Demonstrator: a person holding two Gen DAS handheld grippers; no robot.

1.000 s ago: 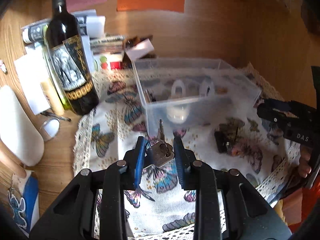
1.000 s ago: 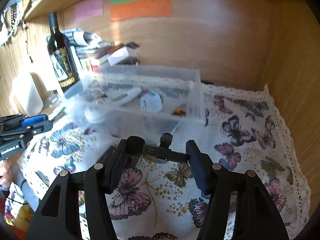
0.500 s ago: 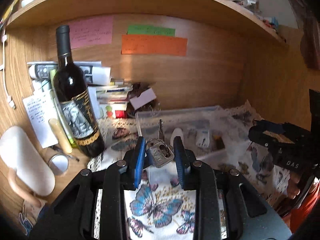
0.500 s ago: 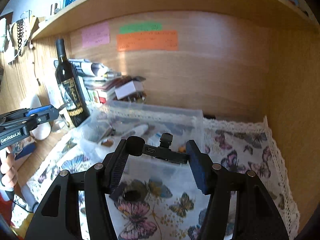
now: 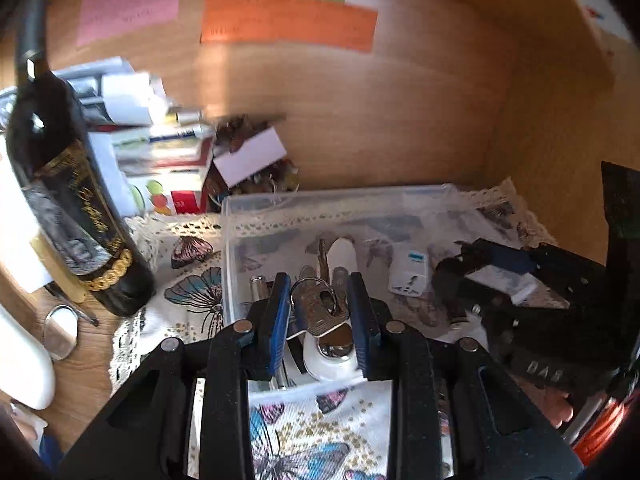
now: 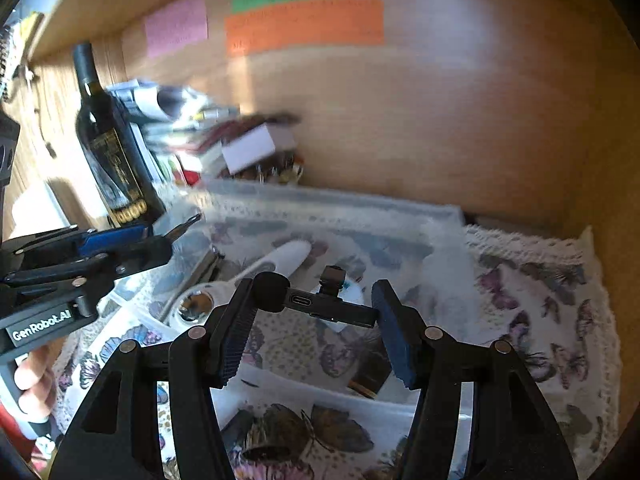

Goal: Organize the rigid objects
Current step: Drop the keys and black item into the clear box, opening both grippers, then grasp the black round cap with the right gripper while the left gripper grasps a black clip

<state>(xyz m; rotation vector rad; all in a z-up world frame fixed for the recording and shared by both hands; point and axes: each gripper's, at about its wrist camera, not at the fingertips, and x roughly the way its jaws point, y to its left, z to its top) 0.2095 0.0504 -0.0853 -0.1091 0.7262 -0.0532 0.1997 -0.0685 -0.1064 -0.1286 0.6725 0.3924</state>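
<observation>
In the left wrist view my left gripper [image 5: 319, 300] is shut on a small metal padlock [image 5: 320, 319] with a key ring. It hangs over the near left part of a clear plastic box [image 5: 340, 197]. In the right wrist view my right gripper [image 6: 316, 302] is shut on a black USB adapter [image 6: 334, 309], held crosswise above the same box [image 6: 344, 200]. The box holds a long white item [image 5: 340, 256], a white plug adapter [image 5: 412, 278] and other small pieces. Each gripper shows in the other's view: the right gripper [image 5: 520, 280], the left gripper [image 6: 88, 256].
A dark wine bottle [image 5: 72, 200] stands left of the box, by a pile of papers and books [image 5: 160, 148]. The butterfly cloth [image 6: 540, 300] lies under the box. Wooden walls close the back and right. A white rounded object [image 5: 20, 360] lies far left.
Both grippers have moved forward with their loads, from in front of the box to over it. The box now lies right under the fingers. Neither grip has changed.
</observation>
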